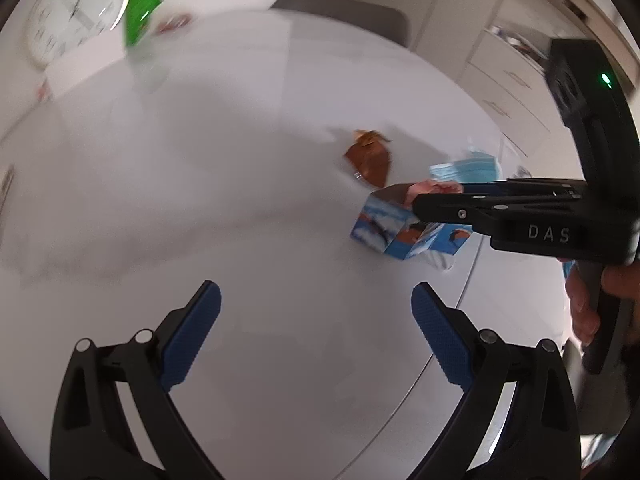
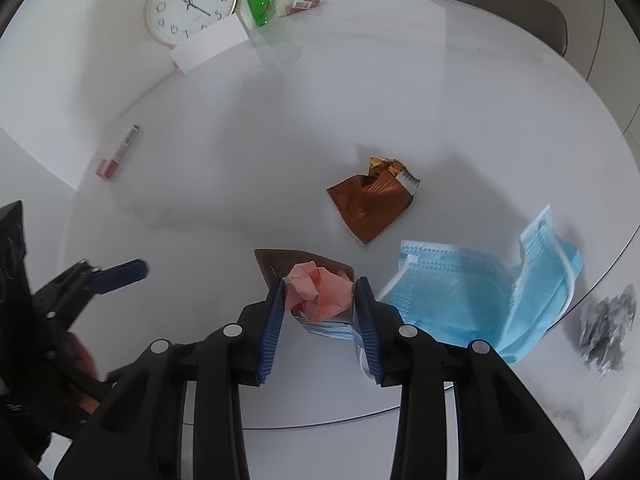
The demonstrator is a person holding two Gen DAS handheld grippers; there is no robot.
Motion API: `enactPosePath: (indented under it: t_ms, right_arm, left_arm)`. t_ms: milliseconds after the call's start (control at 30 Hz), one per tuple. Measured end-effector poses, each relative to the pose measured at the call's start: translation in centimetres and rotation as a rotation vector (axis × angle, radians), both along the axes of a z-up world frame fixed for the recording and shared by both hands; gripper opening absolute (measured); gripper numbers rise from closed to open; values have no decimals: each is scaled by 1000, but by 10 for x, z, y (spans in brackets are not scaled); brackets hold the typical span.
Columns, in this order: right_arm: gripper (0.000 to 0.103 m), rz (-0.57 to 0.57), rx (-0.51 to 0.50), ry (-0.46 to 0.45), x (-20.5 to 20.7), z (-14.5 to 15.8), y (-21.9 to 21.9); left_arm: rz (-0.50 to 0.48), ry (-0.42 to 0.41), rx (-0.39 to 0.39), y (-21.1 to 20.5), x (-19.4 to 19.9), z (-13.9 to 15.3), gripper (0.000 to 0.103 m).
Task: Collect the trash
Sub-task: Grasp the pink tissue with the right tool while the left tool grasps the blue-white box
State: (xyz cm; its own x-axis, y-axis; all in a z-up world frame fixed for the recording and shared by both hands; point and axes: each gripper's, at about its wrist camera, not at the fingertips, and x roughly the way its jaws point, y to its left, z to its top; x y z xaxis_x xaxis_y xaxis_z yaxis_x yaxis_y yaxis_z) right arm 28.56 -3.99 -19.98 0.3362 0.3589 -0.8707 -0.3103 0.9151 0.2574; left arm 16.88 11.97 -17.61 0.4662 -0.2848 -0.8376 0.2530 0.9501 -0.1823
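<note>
A: Well, from the right wrist camera you can see a whole lot the other one misses: the blue face mask (image 2: 480,300) spread flat on the white table (image 2: 360,92), a crumpled ball of foil (image 2: 606,334) off at the table's right edge, and a small pink-capped tube (image 2: 118,152) lying over on the left.

B: And the left wrist view?

A: That one shows the carton from the side. It's a small blue-and-white carton (image 1: 394,226) standing upright near the table edge, printed faces showing, top open. The mask is only a sliver behind it there.

B: What's the right gripper (image 2: 320,316) doing?

A: Its blue pads sit against either side of the carton's open mouth (image 2: 320,324), clamped on it. There's a wad of pink paper (image 2: 316,292) stuffed inside, sticking up between the fingers.

B: And the left gripper (image 1: 316,332)?

A: Spread wide, nothing between its fingers, hanging over bare table just this side of the carton.

B: Which way does the carton run?

A: Its long axis is close to vertical, mouth upward, a dark flap folded back away from the right gripper. The brown wrapper (image 2: 370,204) lies flat just beyond it, torn end pointing toward the far side, where a wall clock (image 2: 190,2) and a green bag (image 2: 260,0) sit.
</note>
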Motion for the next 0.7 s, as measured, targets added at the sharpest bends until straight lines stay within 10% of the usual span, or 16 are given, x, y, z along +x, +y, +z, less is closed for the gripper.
enactPosePath:
  t_ms: [400,700]
  right_arm:
    - [36,91,170,43,-7,11,-21]
    - [36,234,226,67,-13,24,-23]
  left_arm:
    - [-475,-406,356,-82,-25,-7,92]
    - [-595,-406,308,-95,-24,-6,89]
